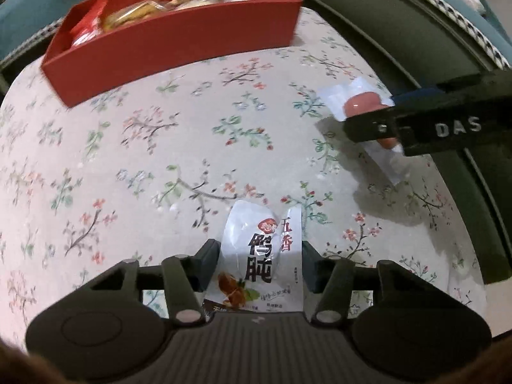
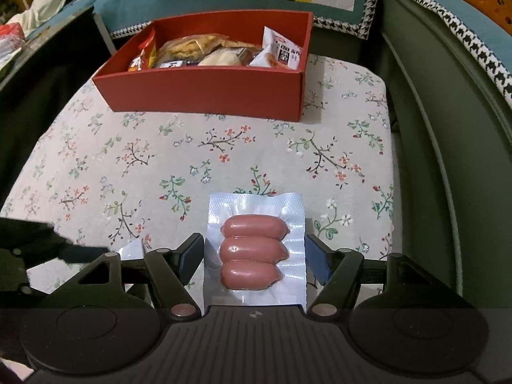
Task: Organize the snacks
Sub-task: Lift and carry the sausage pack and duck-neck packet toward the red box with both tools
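Observation:
My left gripper (image 1: 257, 244) is shut on a white snack packet (image 1: 256, 249) with black Chinese lettering, its pads pressing both side edges. A corner of that packet (image 2: 131, 249) shows in the right wrist view. My right gripper (image 2: 255, 238) is shut on a clear vacuum pack of three pink sausages (image 2: 252, 252). In the left wrist view that pack (image 1: 358, 102) hangs a little above the cloth at the right and casts a shadow. A red open box (image 2: 204, 89) stands at the far side, holding several wrapped snacks (image 2: 204, 51). In the left wrist view the box (image 1: 176, 48) is at the upper left.
Everything rests on a floral-print cloth (image 2: 128, 160). A dark green furniture frame (image 2: 432, 128) runs along the cloth's right edge. Teal cushions with houndstooth trim (image 2: 345, 22) lie behind the box. A dark surface (image 2: 48, 80) borders the left side.

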Demonstrator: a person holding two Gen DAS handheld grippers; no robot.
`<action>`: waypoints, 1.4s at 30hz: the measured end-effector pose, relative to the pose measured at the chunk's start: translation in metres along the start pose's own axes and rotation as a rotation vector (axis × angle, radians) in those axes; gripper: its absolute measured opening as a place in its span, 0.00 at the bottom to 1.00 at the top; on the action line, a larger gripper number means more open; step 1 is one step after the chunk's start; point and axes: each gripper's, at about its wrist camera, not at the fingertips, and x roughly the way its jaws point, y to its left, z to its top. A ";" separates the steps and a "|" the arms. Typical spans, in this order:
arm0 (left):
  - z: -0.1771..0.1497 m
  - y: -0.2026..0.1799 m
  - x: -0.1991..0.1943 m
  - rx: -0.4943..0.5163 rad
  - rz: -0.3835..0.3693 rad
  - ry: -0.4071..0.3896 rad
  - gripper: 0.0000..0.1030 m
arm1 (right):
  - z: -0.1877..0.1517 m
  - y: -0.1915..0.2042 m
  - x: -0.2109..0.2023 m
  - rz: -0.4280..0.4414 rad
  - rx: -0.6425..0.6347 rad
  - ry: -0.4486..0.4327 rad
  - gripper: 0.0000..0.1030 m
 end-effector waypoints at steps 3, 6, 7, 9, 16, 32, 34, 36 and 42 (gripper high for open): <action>-0.003 -0.001 -0.002 -0.011 0.014 -0.014 0.78 | 0.000 0.004 -0.004 0.005 -0.015 -0.013 0.72; -0.004 -0.002 -0.006 -0.023 0.009 -0.030 0.77 | 0.000 0.006 -0.008 0.008 -0.024 -0.024 0.72; -0.002 -0.002 -0.008 -0.026 0.005 -0.038 0.77 | 0.000 0.006 -0.009 0.008 -0.024 -0.027 0.72; 0.000 0.000 -0.016 -0.040 -0.007 -0.064 0.77 | 0.000 0.006 -0.011 0.007 -0.022 -0.036 0.72; 0.013 0.017 -0.040 -0.104 -0.014 -0.150 0.77 | 0.007 0.005 -0.018 0.010 -0.009 -0.078 0.72; 0.050 0.048 -0.068 -0.177 0.115 -0.325 0.77 | 0.034 0.035 -0.035 0.009 -0.049 -0.188 0.72; 0.055 0.050 -0.071 -0.178 0.125 -0.341 0.77 | 0.039 0.038 -0.036 0.005 -0.055 -0.203 0.72; 0.060 0.052 -0.072 -0.176 0.134 -0.355 0.77 | 0.044 0.042 -0.037 0.001 -0.057 -0.215 0.72; 0.072 0.058 -0.076 -0.178 0.162 -0.385 0.77 | 0.060 0.048 -0.035 -0.007 -0.067 -0.247 0.72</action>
